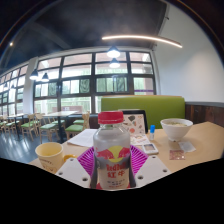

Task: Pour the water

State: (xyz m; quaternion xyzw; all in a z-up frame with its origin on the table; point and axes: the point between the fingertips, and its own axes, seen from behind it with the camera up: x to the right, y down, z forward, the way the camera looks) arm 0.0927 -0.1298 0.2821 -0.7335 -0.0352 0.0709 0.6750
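Observation:
A clear plastic bottle (pixel 112 148) with a pink cap and a pink, yellow and white label stands upright between my fingers. Both magenta pads (pixel 88 158) press against its sides, so my gripper (pixel 112 160) is shut on the bottle. The bottle's base is hidden. A yellow cup (pixel 49 155) stands on the wooden table (pixel 195 150) to the left of the bottle. To the right and further back sits a white bowl (pixel 176 127).
Papers and a small card (pixel 148 146) lie on the table behind the bottle. A green booth seat (pixel 140 105) runs behind the table. Large windows and more tables and chairs fill the room to the left.

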